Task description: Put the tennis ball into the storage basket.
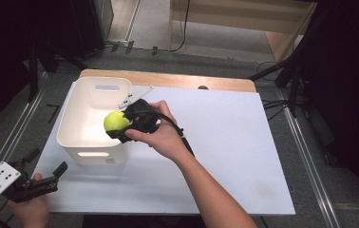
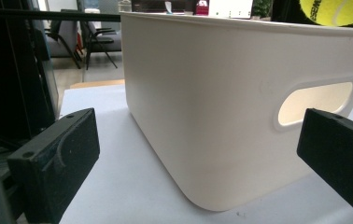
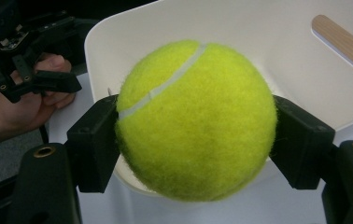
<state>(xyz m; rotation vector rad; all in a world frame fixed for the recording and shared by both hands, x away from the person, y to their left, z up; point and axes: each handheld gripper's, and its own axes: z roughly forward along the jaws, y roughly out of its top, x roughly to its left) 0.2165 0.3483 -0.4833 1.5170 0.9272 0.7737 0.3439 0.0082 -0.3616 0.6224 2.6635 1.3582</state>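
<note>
While the person's arms come in from the bottom of the high view, the scene reads from left to right like this:

Left gripper [image 1: 59, 172]: at about 8 o'clock on the table, near its front left corner, held low in the left hand [image 1: 31, 209]; its jaws stand wide apart with nothing between them, and they point toward the bin's near wall.

Grey plate [image 1: 2, 176]: sits on top of the left gripper, at the far left of the high view.

Bin [image 1: 68, 124]: white, with a handle slot in its near wall, standing on the table's left half at about 10 o'clock; in the left gripper view its wall [image 2: 202, 116] rises just beyond the open jaws, apart from them.

Ball [image 1: 116, 121]: a yellow-green tennis ball, up in the air over the bin's right rim, at about 3 o'clock of the bin's opening, not touching it.

Right gripper [image 1: 120, 126]: held in the right hand [image 1: 161, 137] near the table's middle, pointing left; its jaws are clamped on the ball, one pad on each side, as the right gripper view shows [image 3: 195, 119].

Table [image 1: 225, 142]: white top, bare on its right half.
</note>
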